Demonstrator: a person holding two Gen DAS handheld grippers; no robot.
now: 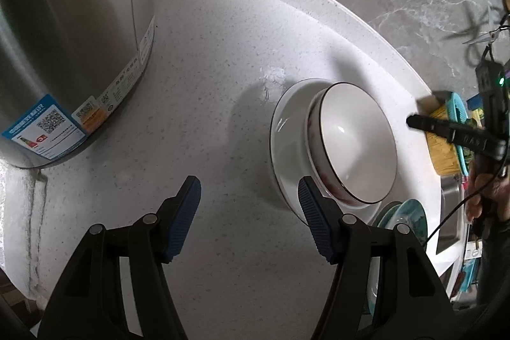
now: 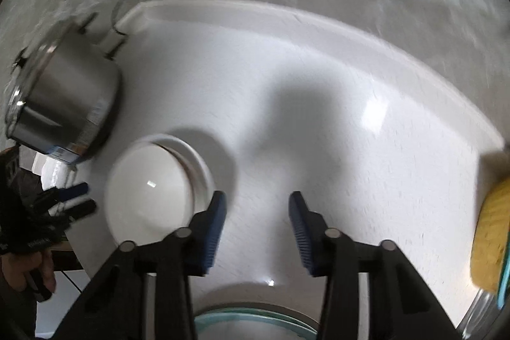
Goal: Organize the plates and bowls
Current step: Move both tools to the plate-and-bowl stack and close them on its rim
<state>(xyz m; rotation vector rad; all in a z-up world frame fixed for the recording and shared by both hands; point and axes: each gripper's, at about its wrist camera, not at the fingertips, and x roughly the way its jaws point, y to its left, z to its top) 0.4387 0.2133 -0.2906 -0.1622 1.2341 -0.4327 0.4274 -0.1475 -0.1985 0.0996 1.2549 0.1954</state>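
A white bowl with a dark rim point(image 1: 357, 142) sits in a white plate point(image 1: 287, 129) on the white counter. My left gripper point(image 1: 248, 212) is open and empty, hovering just left of the plate. A teal plate point(image 1: 411, 220) lies beside it at the lower right. In the right wrist view, which is blurred, the bowl point(image 2: 149, 190) and plate point(image 2: 199, 168) lie left of my right gripper point(image 2: 257, 219), which is open and empty above bare counter. The teal plate point(image 2: 255, 319) shows below it. The right gripper also shows in the left view point(image 1: 411, 120).
A large stainless steel pot point(image 1: 70, 31) with stickers stands at the left, also in the right wrist view point(image 2: 63, 104). A yellow sponge in a teal holder point(image 1: 444, 145) sits by the sink point(image 1: 449, 212) at the right. A marble wall backs the counter.
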